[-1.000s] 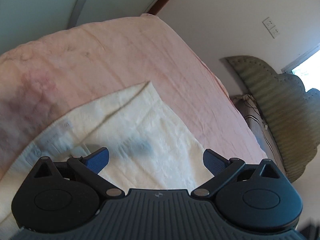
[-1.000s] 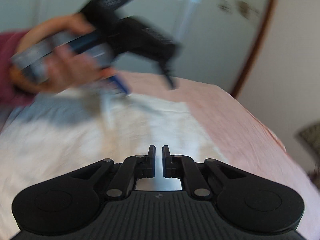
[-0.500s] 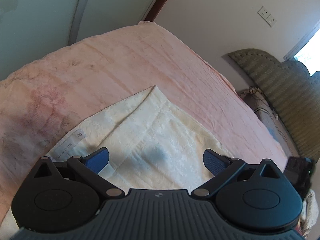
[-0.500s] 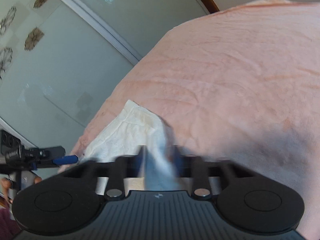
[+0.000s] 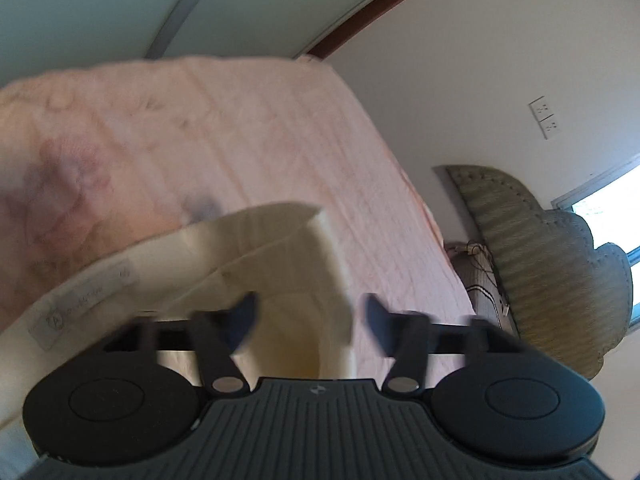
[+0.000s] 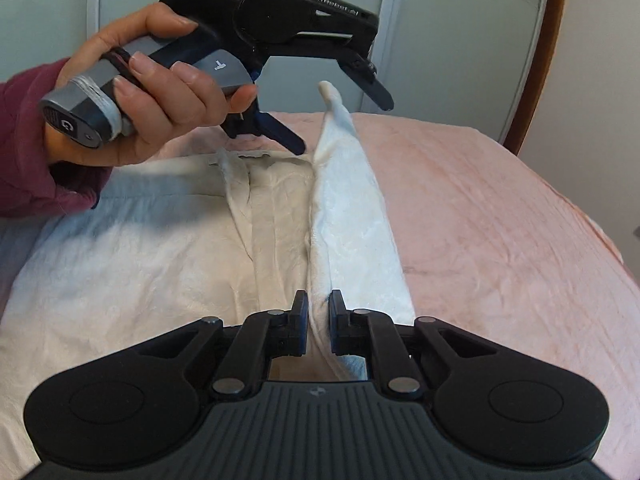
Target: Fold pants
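The cream pants (image 6: 160, 264) lie on the bed, on a pink bedspread (image 6: 500, 216) that covers it from the near edge to the far one. Most of the cloth is flat at the left side, and one long fold (image 6: 352, 208) stands up as a ridge that runs from near to far through the middle.

The right gripper (image 6: 318, 314) is low over the near end of this ridge. Its fingers (image 6: 299, 312) are pressed almost together and they pinch the raised fold between them.

The left gripper (image 6: 344, 124) is held by a hand (image 6: 144, 92) with a dark red sleeve (image 6: 28, 152), above the far end of the pants. Its fingers are spread but are closing; the far tip of the fold (image 6: 330, 90) rises between them, and they do not press it yet. In the left wrist view the fingers (image 5: 244, 316) are blurred, and the cloth edge (image 5: 320, 280) stands up in the gap between them. A small label (image 5: 84, 300) shows on the pants at the left.

At the far right, beside the bed, a green padded headboard (image 5: 540, 248) leans on the wall.
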